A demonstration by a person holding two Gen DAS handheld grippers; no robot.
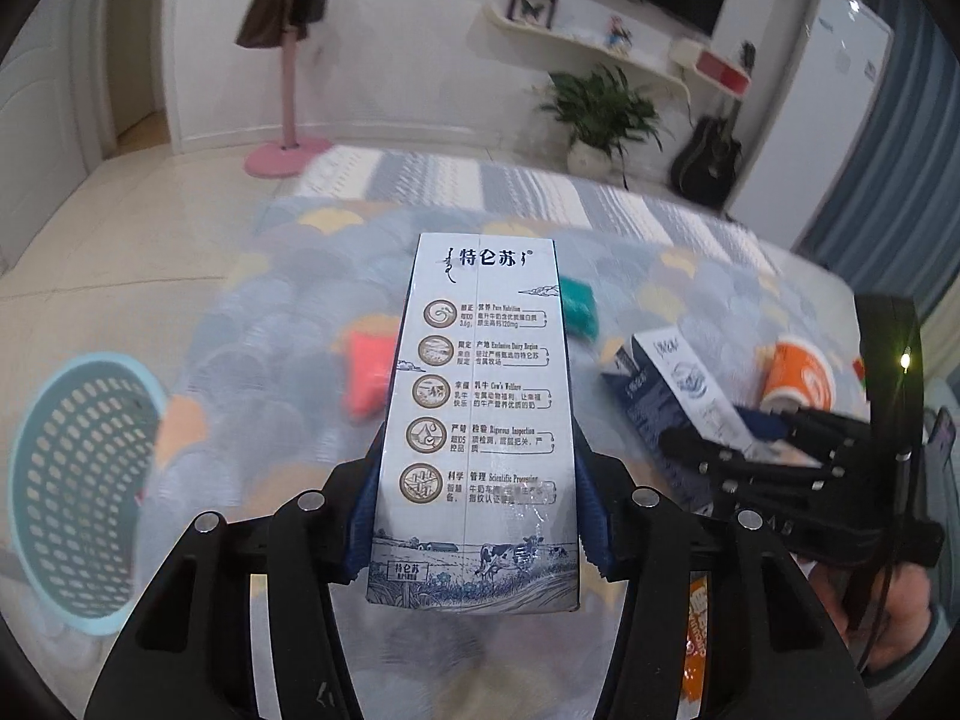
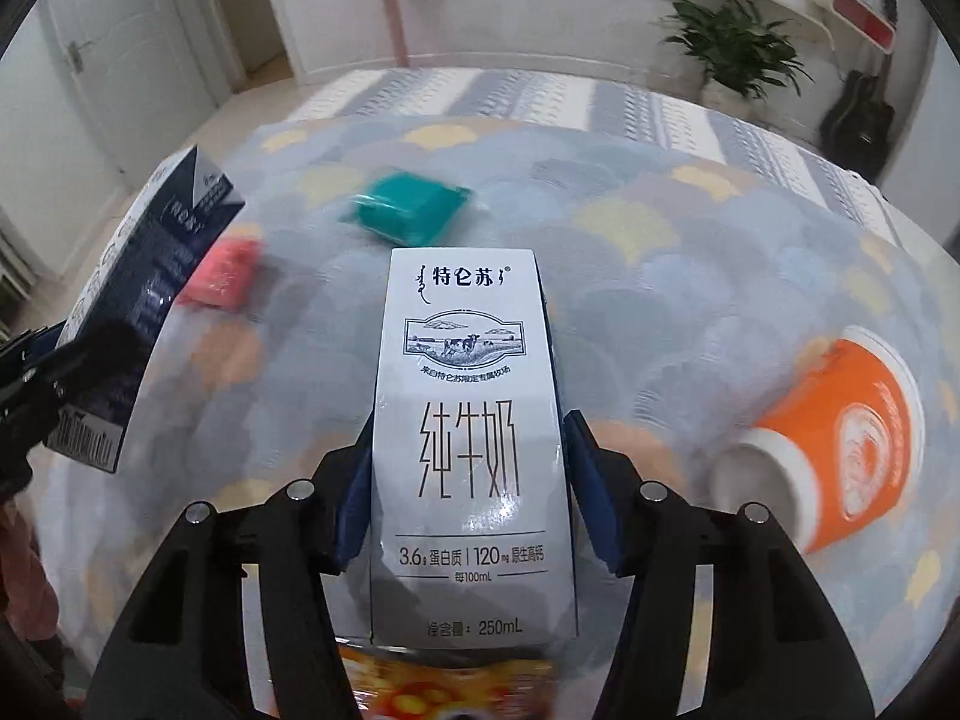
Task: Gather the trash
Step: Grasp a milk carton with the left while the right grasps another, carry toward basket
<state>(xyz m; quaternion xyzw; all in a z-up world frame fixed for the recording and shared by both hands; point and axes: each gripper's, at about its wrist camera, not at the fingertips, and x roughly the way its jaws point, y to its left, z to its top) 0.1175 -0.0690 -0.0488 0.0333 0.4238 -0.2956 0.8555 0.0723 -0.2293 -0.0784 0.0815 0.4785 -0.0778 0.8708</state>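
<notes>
My left gripper (image 1: 477, 504) is shut on a white and blue milk carton (image 1: 480, 420), held above the table. My right gripper (image 2: 468, 486) is shut on a second milk carton (image 2: 471, 450). In the left wrist view the right gripper (image 1: 780, 450) with its carton (image 1: 678, 384) shows at the right. In the right wrist view the left gripper's carton (image 2: 150, 300) shows at the far left. A light blue perforated basket (image 1: 78, 480) stands on the floor to the left of the table. An orange paper cup (image 2: 840, 444) lies on its side on the table, also visible in the left wrist view (image 1: 801, 378).
The table (image 2: 660, 276) has a scale-pattern cloth. On it lie a teal packet (image 2: 408, 210), a pink packet (image 2: 225, 273) and an orange wrapper (image 2: 444, 684) near the front. A striped rug, pink coat stand (image 1: 288, 138), potted plant (image 1: 600, 114) and guitar (image 1: 708, 156) stand beyond.
</notes>
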